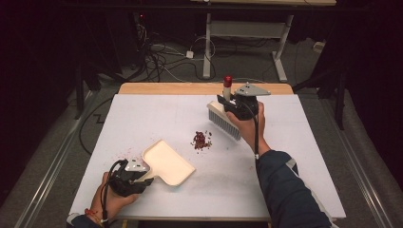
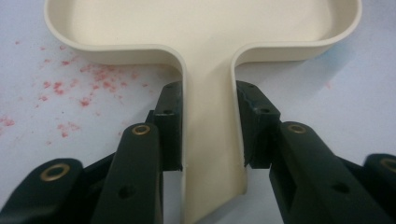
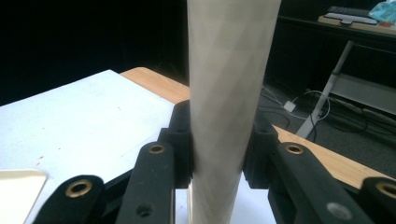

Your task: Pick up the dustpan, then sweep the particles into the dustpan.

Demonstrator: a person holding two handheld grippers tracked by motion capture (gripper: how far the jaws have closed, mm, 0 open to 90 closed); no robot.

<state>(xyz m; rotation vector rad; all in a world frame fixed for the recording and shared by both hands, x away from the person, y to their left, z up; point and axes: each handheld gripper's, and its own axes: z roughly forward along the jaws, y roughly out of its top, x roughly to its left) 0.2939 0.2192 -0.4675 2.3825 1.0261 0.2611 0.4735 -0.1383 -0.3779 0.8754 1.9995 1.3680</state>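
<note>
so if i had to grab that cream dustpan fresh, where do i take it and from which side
By its narrow flat handle, from the person's side, jaws closing across its two straight edges. The wide tray has curved raised walls and opens toward the crumbs, so that end should stay free. The left gripper holds it exactly there now.

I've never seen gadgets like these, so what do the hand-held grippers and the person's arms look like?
Both are black. The left gripper and right gripper carry grey three-cornered plates, trailing black cables and brass-coloured rivets on the jaws. The right arm wears a dark blue sleeve.
</note>
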